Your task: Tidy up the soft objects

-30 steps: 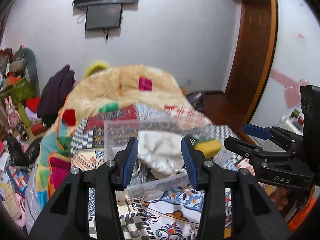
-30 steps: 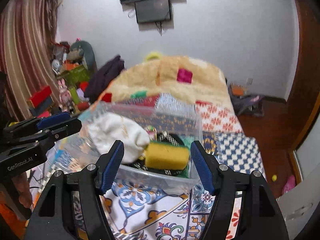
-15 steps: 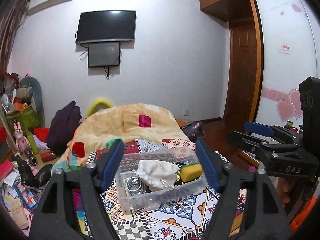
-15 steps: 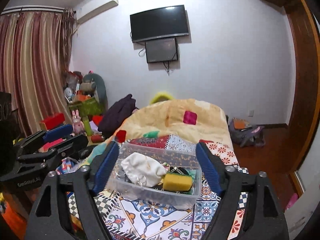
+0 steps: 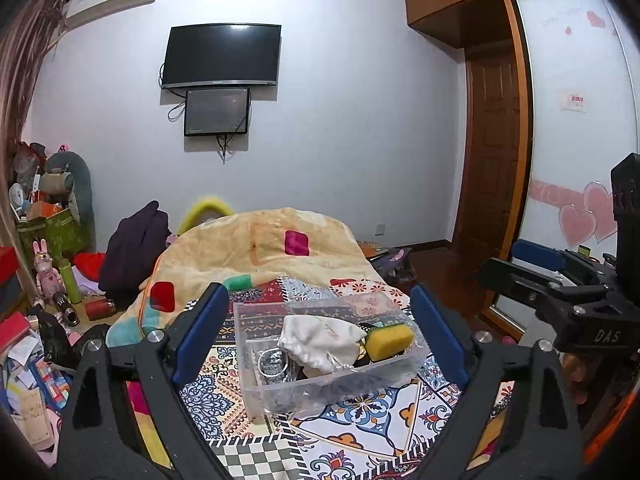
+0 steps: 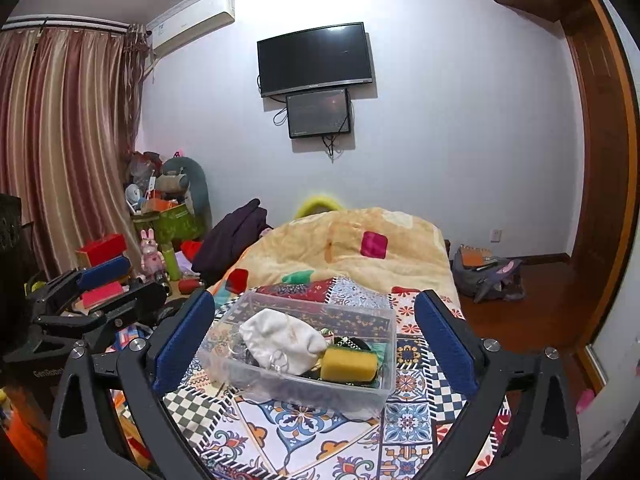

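A clear plastic box (image 5: 256, 384) (image 6: 376, 320) stands on the patterned cloth of the bed. In it lie a white cloth pouch (image 5: 316, 336) (image 6: 284, 340), a yellow sponge (image 5: 390, 340) (image 6: 348, 365) and some dark and shiny items. My left gripper (image 5: 320, 340) is open and empty, held back from the box, its fingers framing it. My right gripper (image 6: 312, 340) is open and empty, likewise back from the box. Each gripper shows at the edge of the other's view.
A beige blanket (image 5: 264, 248) is heaped on the bed behind the box. Dark clothes (image 5: 132, 248) and cluttered toys and boxes (image 5: 48, 272) fill the left side. A wooden door (image 5: 492, 160) and floor with a bag (image 6: 488, 272) are on the right.
Both grippers have drawn back and up from the box, which now looks smaller. The left gripper's fingers have spread from narrow to wide open. The box contents stay put.
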`<state>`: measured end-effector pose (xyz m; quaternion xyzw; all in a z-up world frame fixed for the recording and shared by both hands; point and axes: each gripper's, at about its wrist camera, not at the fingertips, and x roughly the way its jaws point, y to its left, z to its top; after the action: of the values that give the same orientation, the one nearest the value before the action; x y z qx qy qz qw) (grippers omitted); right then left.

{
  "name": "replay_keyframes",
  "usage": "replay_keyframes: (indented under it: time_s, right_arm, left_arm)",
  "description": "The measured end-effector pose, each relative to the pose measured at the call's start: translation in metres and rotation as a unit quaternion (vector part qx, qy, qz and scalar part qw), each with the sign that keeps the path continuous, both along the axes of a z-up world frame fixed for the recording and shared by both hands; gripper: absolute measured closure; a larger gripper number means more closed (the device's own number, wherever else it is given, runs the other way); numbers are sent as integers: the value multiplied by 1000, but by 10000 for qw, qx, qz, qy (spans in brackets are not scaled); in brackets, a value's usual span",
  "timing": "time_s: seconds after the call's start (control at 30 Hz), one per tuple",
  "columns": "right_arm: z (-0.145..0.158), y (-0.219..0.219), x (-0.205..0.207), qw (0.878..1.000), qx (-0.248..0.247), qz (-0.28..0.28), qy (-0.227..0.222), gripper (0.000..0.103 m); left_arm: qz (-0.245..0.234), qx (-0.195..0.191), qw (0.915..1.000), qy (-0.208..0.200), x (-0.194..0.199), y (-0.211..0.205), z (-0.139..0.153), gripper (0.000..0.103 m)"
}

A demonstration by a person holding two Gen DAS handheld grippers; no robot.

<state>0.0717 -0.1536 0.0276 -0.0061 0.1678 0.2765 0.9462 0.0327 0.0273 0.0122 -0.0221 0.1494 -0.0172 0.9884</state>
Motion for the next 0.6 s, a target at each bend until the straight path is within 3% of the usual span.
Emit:
replay_keyframes:
  time_s: [0.6]
  right_arm:
    - [0, -3, -4, 10000, 12, -9, -23, 3]
  left_arm:
    - [-26, -14, 10000, 5, -2, 1, -2, 9]
